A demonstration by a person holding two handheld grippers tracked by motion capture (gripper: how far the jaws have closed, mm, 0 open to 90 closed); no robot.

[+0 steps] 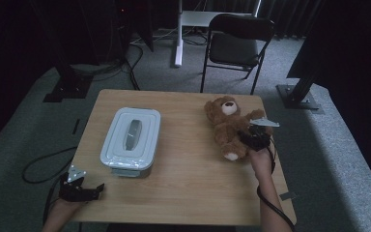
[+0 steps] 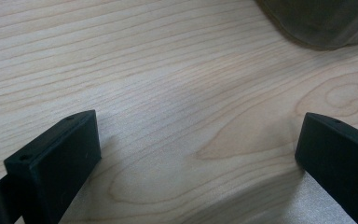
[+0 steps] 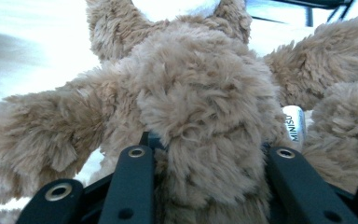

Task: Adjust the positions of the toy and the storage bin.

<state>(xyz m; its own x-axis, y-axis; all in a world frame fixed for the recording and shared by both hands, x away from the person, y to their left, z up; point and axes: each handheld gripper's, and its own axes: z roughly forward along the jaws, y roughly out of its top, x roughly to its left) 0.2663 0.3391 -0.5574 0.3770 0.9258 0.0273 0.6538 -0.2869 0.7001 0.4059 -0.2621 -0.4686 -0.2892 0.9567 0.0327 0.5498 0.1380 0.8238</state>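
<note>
Dark curtains and a folding chair (image 1: 237, 44) stand behind the wooden table (image 1: 188, 188). At the right of the high view, the right gripper (image 1: 251, 137) has its jaws clenched on the teddy bear (image 3: 200, 116), which lies on the table at the right centre. It seems the carrying step is in hand. Next, probably, the bear goes toward the grey lidded box (image 1: 130, 140) at the left centre, whose lid is on. At the lower left, the left gripper (image 1: 79, 187) rests with jaws released, holding nothing.
</note>
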